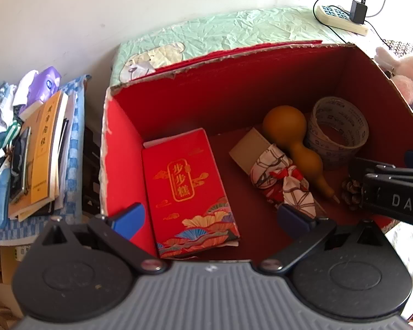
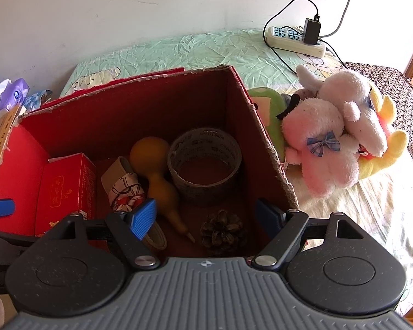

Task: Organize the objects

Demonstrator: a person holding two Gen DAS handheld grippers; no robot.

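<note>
Both hand-held grippers, left [image 1: 210, 216] and right [image 2: 205, 216], hang wide and empty over the red box [image 2: 264, 137]; pinecone [image 2: 223, 232] likely just dropped inside.

Left wrist view: above the near-left of the red cardboard box [image 1: 124, 143], close, tilted down and forward into it, bed's far edge and wall beyond. Right wrist view: above the box's [image 2: 24, 148] near-right corner, close, same downward tilt. Shared: box interior, power strip [image 1: 341, 19] [image 2: 294, 38] at the bed's far-right, book pile [image 1: 44, 148] off the left edge.
</note>
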